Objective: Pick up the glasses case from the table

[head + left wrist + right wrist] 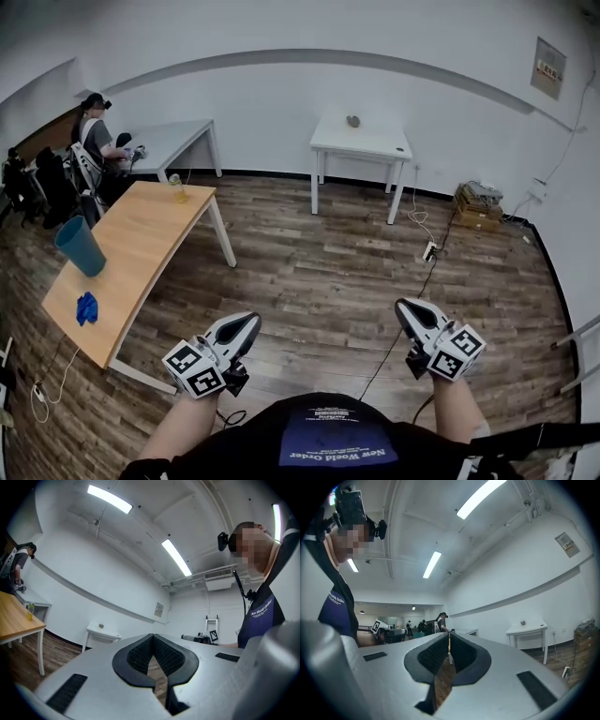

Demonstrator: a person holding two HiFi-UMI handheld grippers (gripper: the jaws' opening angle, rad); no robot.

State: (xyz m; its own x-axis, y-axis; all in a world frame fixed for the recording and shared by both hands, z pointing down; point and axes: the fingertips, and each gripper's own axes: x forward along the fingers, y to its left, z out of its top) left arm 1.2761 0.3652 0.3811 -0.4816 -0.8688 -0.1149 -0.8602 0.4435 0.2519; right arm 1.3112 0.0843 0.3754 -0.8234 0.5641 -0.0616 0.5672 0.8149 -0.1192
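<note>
A small grey object, which I take for the glasses case, lies on a white table against the far wall. The case also shows small in the left gripper view and the right gripper view. Both grippers hang over the wooden floor close to my body, far from that table. My left gripper has its jaws closed tip to tip with nothing between them. My right gripper is also shut and empty.
A wooden table at the left carries a teal bin, a blue item and a small glass. A person sits at a grey table behind it. Boxes and a cable with power strip lie at the right.
</note>
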